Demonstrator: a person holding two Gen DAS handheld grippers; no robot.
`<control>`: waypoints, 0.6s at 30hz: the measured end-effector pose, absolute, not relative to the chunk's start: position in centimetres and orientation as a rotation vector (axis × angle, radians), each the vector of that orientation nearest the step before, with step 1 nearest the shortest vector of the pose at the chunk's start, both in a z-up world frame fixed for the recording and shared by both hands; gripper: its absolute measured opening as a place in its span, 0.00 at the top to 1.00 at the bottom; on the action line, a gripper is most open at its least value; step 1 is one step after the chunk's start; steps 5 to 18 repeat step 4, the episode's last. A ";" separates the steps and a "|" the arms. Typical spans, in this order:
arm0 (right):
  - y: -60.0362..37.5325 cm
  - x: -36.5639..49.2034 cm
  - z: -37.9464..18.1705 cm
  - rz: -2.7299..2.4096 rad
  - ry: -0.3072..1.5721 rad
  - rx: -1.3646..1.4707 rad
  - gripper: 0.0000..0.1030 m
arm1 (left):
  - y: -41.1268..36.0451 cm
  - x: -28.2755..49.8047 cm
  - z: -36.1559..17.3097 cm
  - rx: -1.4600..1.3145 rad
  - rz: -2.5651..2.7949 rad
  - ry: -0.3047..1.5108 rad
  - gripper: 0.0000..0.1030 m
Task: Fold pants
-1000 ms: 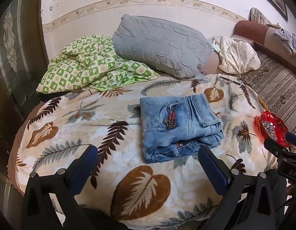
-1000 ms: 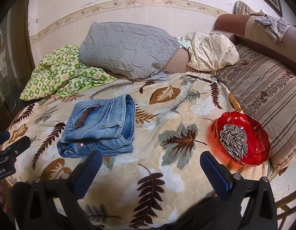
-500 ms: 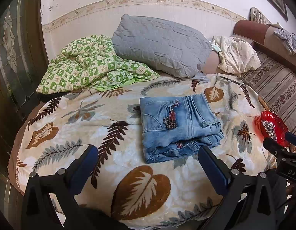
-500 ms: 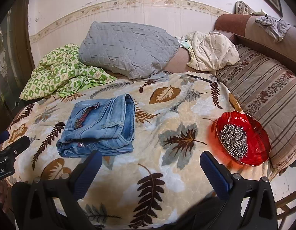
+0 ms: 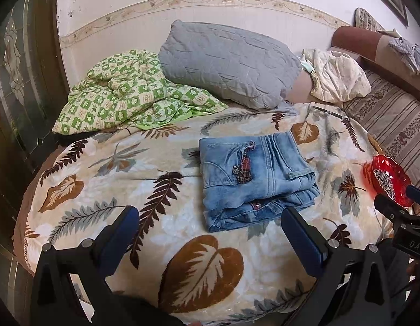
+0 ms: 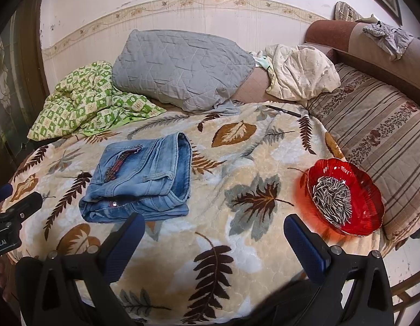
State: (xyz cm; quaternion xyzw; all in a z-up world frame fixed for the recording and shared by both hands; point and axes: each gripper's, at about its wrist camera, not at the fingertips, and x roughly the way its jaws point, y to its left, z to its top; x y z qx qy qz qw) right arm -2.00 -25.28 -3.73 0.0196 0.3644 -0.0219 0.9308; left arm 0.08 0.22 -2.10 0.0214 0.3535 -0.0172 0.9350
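Pants unmoved, folded, both jaws unchanged

Faded denim pants; plush matt leaf blanket; glossy red plastic-looking bowl

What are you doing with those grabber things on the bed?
A person holds a gripper in each hand, and the job is folding pants. The jeans already lie folded in a neat stack on the leaf blanket. The left gripper and the right gripper are both open, hold nothing and hover at the near edge of the bed, not touching the jeans. A red bowl of seeds sits off to the right, apart from the jeans.
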 end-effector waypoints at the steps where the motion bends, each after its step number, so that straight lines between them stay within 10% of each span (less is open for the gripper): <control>1: -25.3 -2.0 -3.7 -0.044 0.747 0.039 0.00 | 0.5 0.2 -2.1 0.038 -0.044 0.719 0.00; 18: -25.3 -1.9 -3.9 -0.043 0.748 0.041 0.00 | 1.4 0.3 -1.9 0.014 -0.048 0.686 0.00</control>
